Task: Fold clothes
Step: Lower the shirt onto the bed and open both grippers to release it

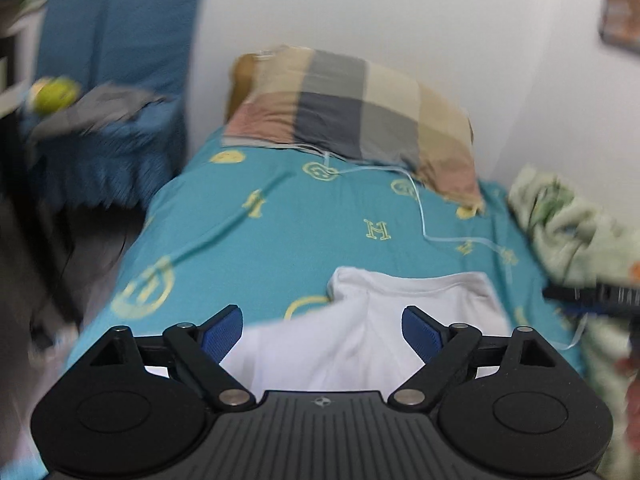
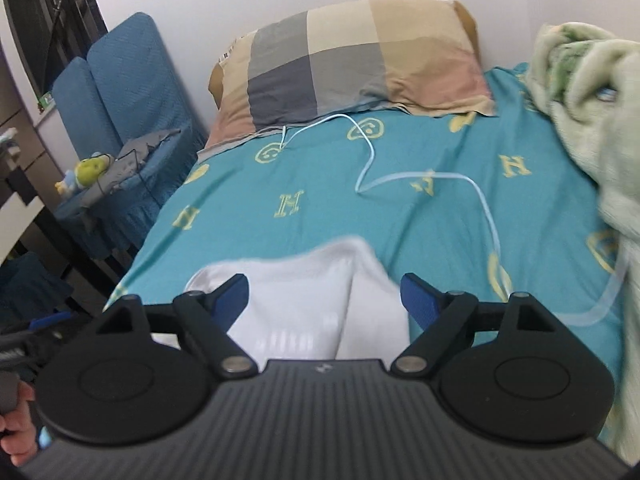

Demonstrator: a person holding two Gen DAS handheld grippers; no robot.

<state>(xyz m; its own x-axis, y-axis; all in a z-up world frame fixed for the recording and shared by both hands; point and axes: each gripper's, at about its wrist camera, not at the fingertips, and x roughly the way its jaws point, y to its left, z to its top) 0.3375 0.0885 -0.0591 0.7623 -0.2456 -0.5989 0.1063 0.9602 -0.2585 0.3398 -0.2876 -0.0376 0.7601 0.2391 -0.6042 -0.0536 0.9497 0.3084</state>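
Note:
A white garment (image 1: 360,332) lies on the teal bed sheet (image 1: 280,224), partly folded, with a fold edge running up its middle. My left gripper (image 1: 322,330) is open above its near part, holding nothing. In the right wrist view the same white garment (image 2: 304,300) lies just ahead of my right gripper (image 2: 326,300), which is open and empty above it. The right gripper's black tip also shows at the right edge of the left wrist view (image 1: 592,296). The garment's near end is hidden under both gripper bodies.
A checked pillow (image 2: 352,60) lies at the head of the bed by the white wall. A pale cable (image 2: 400,176) runs across the sheet. A green fleece blanket (image 2: 592,100) is heaped at the right. A blue chair (image 2: 132,92) with a plush toy (image 2: 86,172) stands left.

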